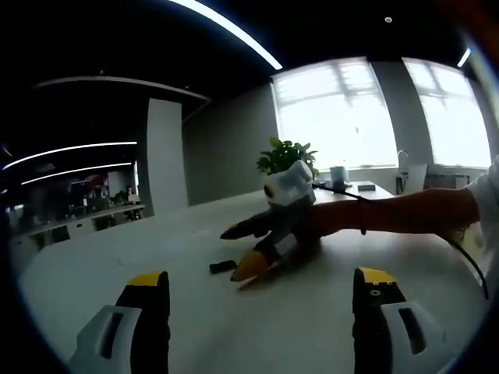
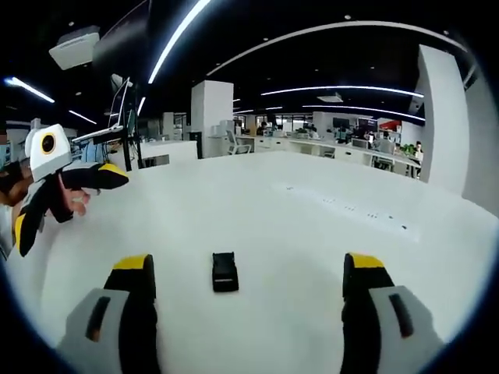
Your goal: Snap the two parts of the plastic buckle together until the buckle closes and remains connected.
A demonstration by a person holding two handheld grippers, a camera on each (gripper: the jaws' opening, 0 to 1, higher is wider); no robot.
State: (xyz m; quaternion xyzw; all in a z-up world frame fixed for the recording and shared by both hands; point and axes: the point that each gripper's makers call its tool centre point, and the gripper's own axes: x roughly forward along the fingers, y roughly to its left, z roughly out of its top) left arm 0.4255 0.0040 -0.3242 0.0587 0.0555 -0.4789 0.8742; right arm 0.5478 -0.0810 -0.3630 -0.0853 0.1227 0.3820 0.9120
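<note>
A small black plastic buckle (image 2: 224,271) lies flat on the white table (image 2: 312,234). It sits between the open jaws of my right gripper (image 2: 248,284), just ahead of them and untouched. I cannot tell whether it is one part or two joined. In the left gripper view the same buckle (image 1: 222,266) lies just off the yellow tips of the right gripper (image 1: 240,249), which reaches in from the right on a person's arm (image 1: 405,210). My left gripper (image 1: 261,300) is open over bare table, well back from the buckle. It also appears, held open, as the left gripper (image 2: 69,204) at the left edge of the right gripper view.
The white table (image 1: 117,265) is wide and stretches away on all sides. A potted plant (image 1: 285,155) and a cup (image 1: 337,174) stand at the table's far edge by bright windows. Office desks and monitors (image 2: 327,144) fill the room behind.
</note>
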